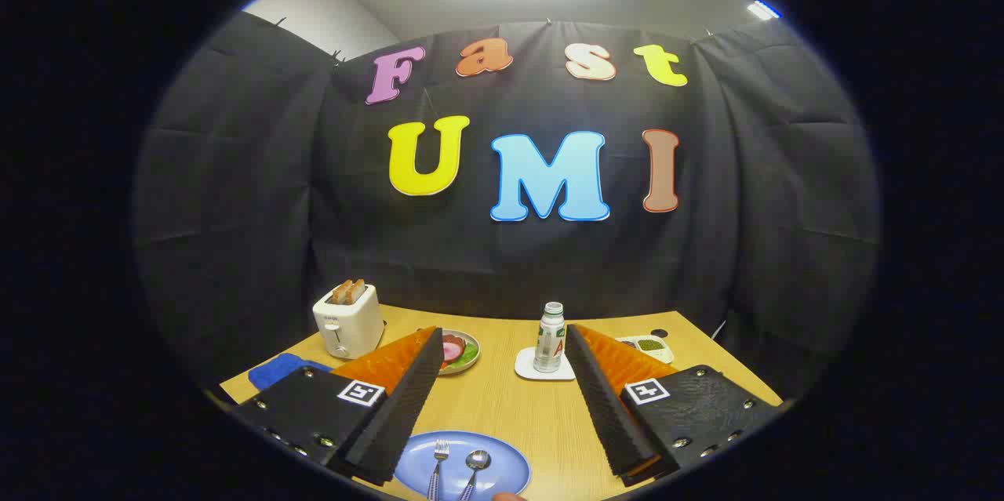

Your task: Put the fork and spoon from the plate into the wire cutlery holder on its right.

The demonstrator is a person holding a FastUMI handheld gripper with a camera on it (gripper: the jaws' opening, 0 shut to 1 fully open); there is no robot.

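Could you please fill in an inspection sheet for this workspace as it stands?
Surface: wooden table, level.
Job's things: fork and spoon lie side by side on the blue plate, between the fingers.
Clutter: toaster with toast, food dish, bottle on a coaster, blue cloth.
Grippers: gripper open, holding nothing.
Cables: nothing seen.
Surroundings: black cloth wall.

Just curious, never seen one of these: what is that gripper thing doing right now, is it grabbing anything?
Gripper: fingers spread wide open, holding nothing, above the blue plate where the fork and spoon lie.
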